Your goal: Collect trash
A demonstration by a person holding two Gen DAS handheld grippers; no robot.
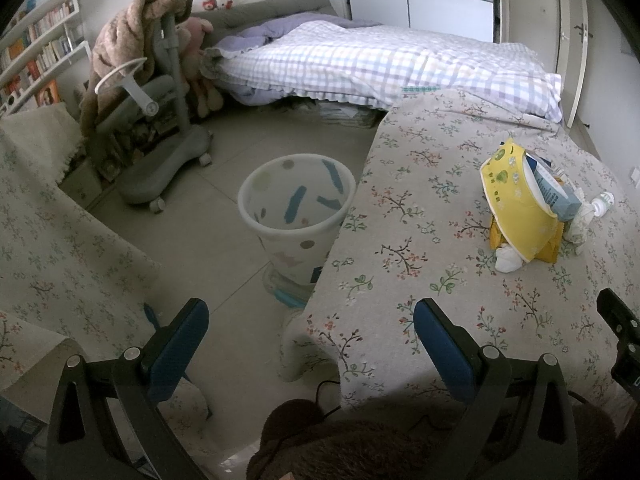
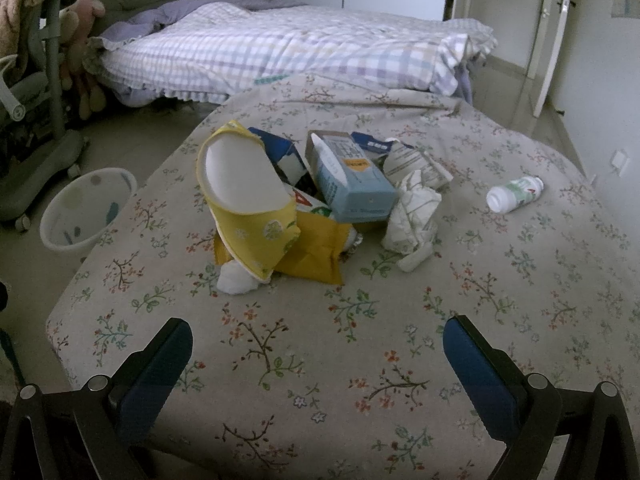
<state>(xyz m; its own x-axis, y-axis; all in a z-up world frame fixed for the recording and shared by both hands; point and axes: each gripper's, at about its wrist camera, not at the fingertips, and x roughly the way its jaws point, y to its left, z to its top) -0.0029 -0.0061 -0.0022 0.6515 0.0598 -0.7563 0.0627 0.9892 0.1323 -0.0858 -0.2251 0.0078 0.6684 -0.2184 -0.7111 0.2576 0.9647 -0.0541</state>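
Observation:
A pile of trash sits on the floral-cloth table (image 2: 320,360): a crushed yellow paper bowl (image 2: 248,204), a light blue carton (image 2: 352,176), crumpled white paper (image 2: 412,216), a yellow wrapper (image 2: 316,248) and a white tissue wad (image 2: 236,280). A small white bottle (image 2: 514,194) lies on its side to the right. My right gripper (image 2: 318,340) hangs open above the table's near part, short of the pile. My left gripper (image 1: 310,320) is open over the table's left edge, with the yellow bowl (image 1: 516,208) at far right. The white patterned trash bin (image 1: 296,208) stands on the floor left of the table.
A grey wheeled chair (image 1: 160,128) draped with a brown blanket stands beyond the bin (image 2: 86,212). A bed with a checked quilt (image 2: 288,48) fills the back. Another floral-covered surface (image 1: 60,232) lies at left. A bookshelf (image 1: 36,48) lines the far left wall.

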